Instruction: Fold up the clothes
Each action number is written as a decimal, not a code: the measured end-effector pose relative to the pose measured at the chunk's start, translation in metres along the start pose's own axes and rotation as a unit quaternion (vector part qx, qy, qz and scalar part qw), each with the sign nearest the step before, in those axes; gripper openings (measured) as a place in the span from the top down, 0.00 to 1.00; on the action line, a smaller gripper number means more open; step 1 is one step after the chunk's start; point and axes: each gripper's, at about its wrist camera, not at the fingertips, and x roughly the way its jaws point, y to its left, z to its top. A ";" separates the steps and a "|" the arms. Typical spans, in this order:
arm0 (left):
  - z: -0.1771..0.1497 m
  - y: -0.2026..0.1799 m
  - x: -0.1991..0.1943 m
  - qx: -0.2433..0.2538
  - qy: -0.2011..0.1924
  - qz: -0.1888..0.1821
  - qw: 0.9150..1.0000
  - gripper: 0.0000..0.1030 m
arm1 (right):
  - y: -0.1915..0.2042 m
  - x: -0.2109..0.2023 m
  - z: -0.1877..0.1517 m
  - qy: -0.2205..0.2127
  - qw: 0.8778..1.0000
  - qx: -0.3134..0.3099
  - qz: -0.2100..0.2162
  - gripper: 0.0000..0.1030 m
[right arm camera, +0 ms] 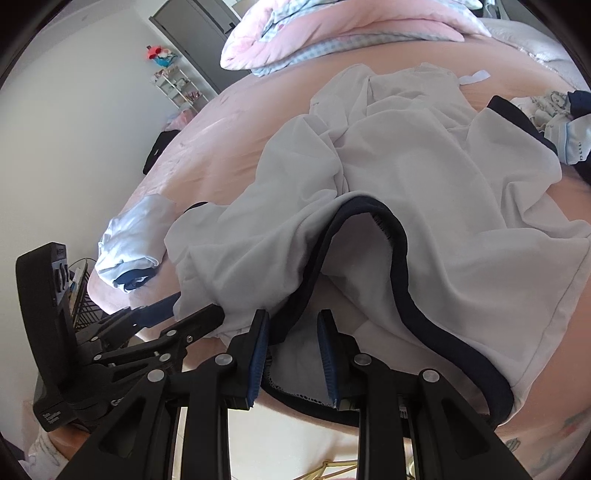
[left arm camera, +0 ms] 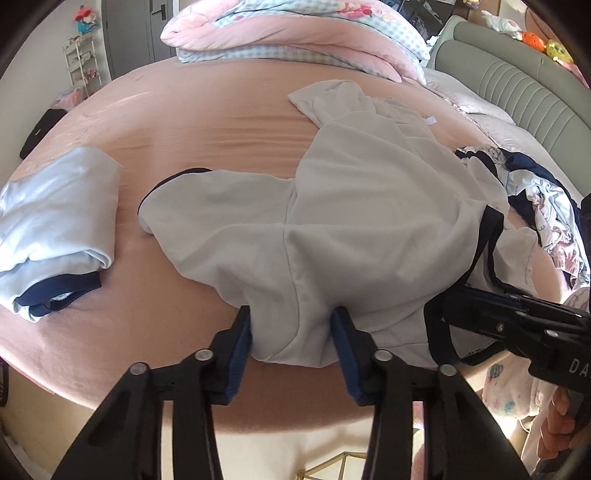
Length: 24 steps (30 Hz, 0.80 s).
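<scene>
A pale white shirt with navy trim lies crumpled on the pink bed, its collar end at the near edge. My left gripper is shut on a bunched fold of the shirt near the shoulder, and the cloth fills the gap between its blue pads. In the right wrist view the same shirt spreads ahead, and my right gripper is shut on the navy-edged neckline. The right gripper also shows at the right of the left wrist view. The left gripper shows at the lower left of the right wrist view.
A folded light-blue shirt lies at the left on the bed. A heap of mixed clothes sits at the right. A pink quilt is piled at the far end beside a grey headboard. A person's hand holds the right gripper.
</scene>
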 end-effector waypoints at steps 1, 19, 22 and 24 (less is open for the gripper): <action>0.001 -0.001 0.001 -0.002 -0.001 0.007 1.000 0.81 | 0.001 0.001 0.000 0.003 1.000 -0.002 0.004 0.75; 0.008 0.024 -0.012 -0.038 -0.003 0.020 0.999 0.93 | 0.016 0.033 0.003 0.022 0.999 -0.006 0.044 0.74; 0.006 0.024 -0.015 -0.031 0.000 0.023 0.999 0.93 | 0.026 0.042 0.001 0.034 0.998 -0.019 0.051 0.79; 0.004 0.026 -0.015 -0.029 0.001 0.025 0.999 0.93 | 0.030 0.044 -0.002 0.036 0.997 -0.026 0.068 0.94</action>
